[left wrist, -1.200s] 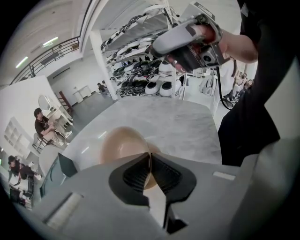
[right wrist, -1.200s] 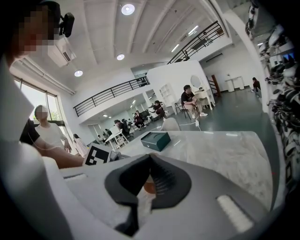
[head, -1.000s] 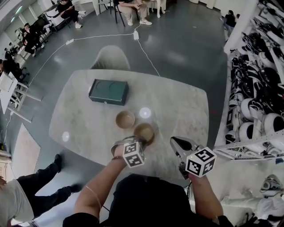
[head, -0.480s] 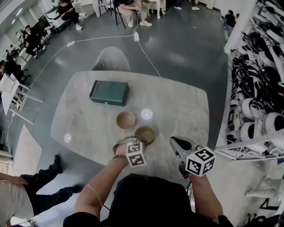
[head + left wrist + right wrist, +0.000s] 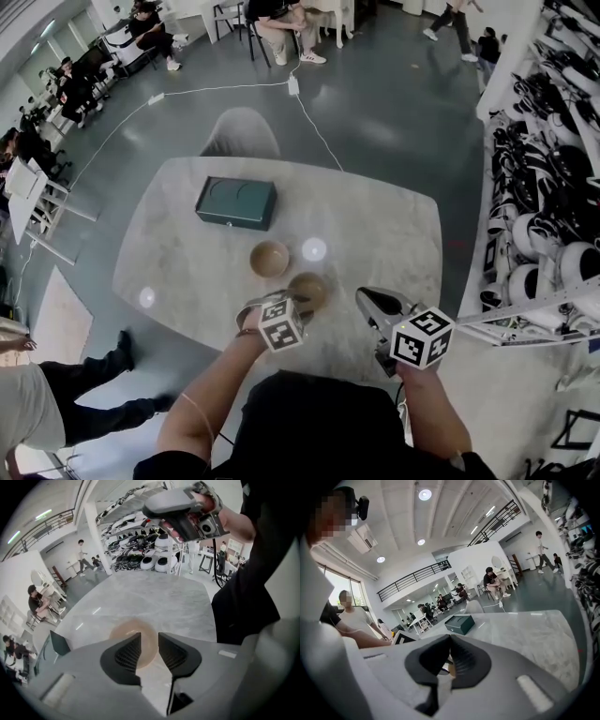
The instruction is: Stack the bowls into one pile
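Head view: near bowl (image 5: 309, 289) partly hidden behind left hand-held gripper (image 5: 286, 300); far bowl (image 5: 270, 259) just beside it on worktop (image 5: 375, 234), unstacked.
Left gripper view: spread, jaws just been opening, pinching nothing; near bowl's closer rim covered by jaws.
Right gripper view: right hand-held gripper (image 5: 450, 638) pressed together, empty.

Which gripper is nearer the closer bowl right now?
Left. The left gripper hangs at the edge of the near bowl; its jaws have just been opening and pinch nothing. The right gripper sits apart, off to the bowl's right, jaws shut.
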